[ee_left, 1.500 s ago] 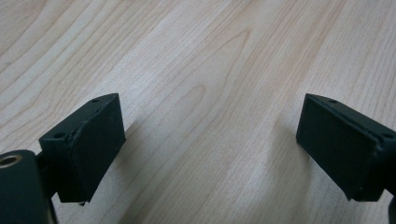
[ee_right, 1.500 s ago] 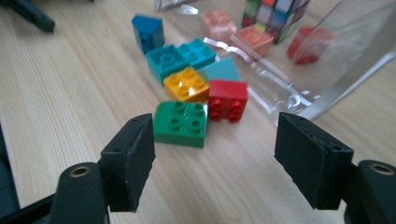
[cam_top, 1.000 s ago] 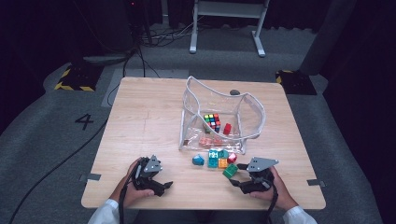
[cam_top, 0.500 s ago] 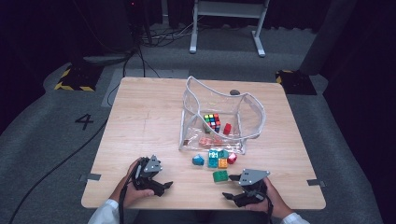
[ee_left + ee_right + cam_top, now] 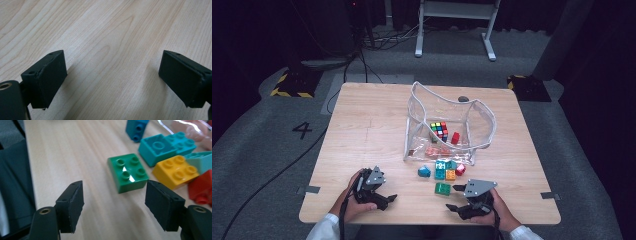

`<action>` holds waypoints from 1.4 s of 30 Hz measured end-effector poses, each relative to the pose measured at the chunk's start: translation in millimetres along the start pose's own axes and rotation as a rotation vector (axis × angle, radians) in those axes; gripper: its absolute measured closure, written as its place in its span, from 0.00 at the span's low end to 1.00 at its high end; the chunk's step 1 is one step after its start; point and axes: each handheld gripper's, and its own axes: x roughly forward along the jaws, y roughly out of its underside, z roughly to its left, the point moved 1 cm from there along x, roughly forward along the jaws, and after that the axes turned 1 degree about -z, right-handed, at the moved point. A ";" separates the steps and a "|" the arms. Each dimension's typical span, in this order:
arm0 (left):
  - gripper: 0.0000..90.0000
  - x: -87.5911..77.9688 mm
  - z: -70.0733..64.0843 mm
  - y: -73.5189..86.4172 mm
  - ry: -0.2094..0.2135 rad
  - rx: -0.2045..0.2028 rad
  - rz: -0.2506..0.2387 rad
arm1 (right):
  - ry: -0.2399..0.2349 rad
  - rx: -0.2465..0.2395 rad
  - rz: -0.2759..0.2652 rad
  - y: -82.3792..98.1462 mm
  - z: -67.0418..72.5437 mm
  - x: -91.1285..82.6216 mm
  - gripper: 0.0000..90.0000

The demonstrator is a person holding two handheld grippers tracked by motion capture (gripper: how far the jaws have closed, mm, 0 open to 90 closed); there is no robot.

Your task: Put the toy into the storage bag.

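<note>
The right tool is held with its jaws spread wide, empty, low over the table. Just ahead of it, the green brick is seen lying flat, studs up, near the front edge and just beside the other loose bricks. The brick is judged light, rigid and glossy, so it is best pinched across two flat side walls. The left tool is parked over bare wood, also spread and empty.
</note>
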 end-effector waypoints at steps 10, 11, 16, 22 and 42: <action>0.09 0.0 0.0 0.0 -0.001 0.000 0.000 | 0.005 -0.006 0.010 -7.7 -8.4 23.3 0.38; 0.09 0.0 0.1 0.0 -0.001 0.000 0.000 | 0.002 -0.011 0.001 -8.7 -9.7 24.5 0.38; 0.09 0.0 0.1 0.0 0.000 0.000 0.001 | -0.001 -0.024 -0.003 -14.4 -11.0 31.2 0.48; 0.09 0.0 0.0 0.0 -0.001 0.000 0.000 | -0.011 -0.047 0.003 -15.4 -9.0 29.0 0.66; 0.09 0.0 0.0 0.0 0.000 0.000 0.000 | 0.090 0.012 -0.048 6.9 -41.3 -47.4 0.66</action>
